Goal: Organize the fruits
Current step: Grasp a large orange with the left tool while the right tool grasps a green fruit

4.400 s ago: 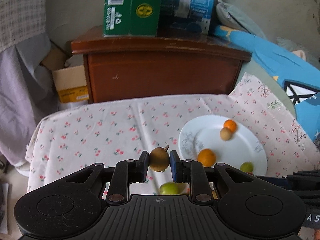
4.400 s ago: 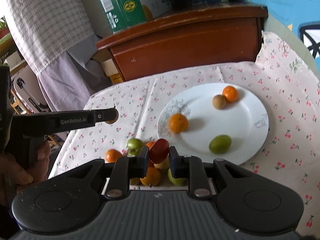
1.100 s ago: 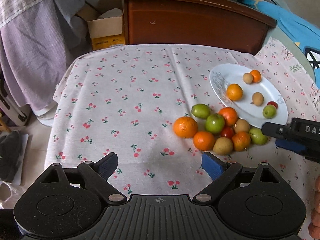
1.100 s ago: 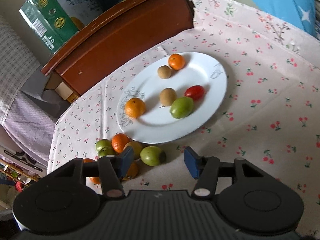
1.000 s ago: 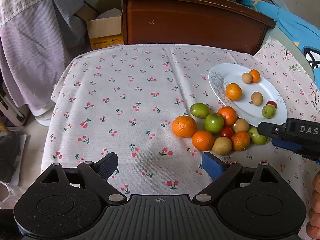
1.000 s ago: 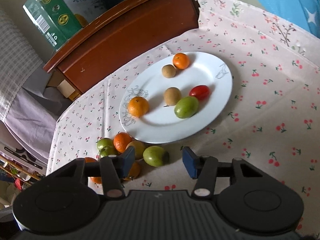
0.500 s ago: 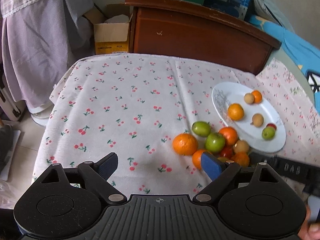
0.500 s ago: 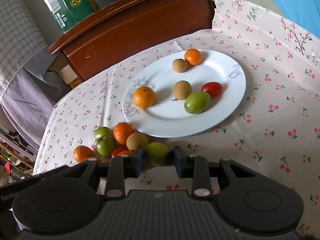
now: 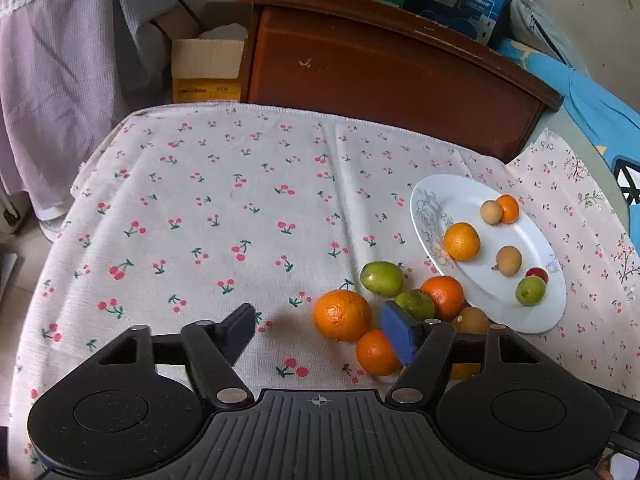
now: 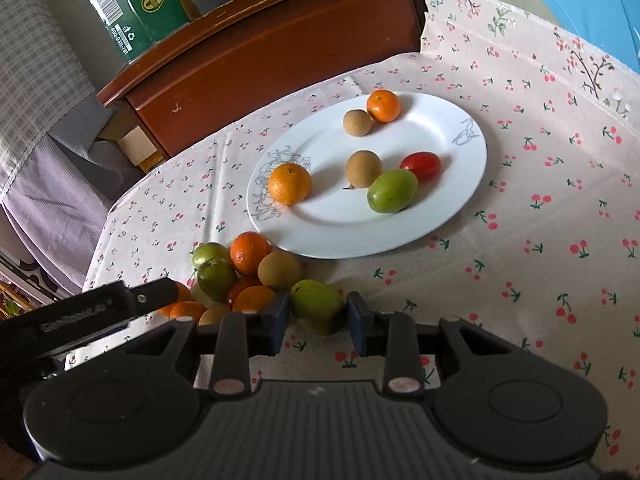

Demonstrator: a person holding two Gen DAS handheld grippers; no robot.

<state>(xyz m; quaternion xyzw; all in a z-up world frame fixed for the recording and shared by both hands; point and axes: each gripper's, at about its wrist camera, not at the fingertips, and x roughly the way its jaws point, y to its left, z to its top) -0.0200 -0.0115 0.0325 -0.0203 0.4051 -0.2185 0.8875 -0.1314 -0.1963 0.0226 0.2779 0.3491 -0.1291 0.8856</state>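
Fingers (image 10: 280, 322) pinch green fruit (image 10: 317, 306), hidden from left wrist view.

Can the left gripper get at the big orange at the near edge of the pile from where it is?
Probably yes. The left gripper is open, and the big orange sits just ahead, slightly right of centre, exposed on its near and left sides, though other fruit crowds its right.

I count six fruits on the plate (image 10: 460, 208): two oranges, two brown, one green, one red. Beside it, several more lie piled.
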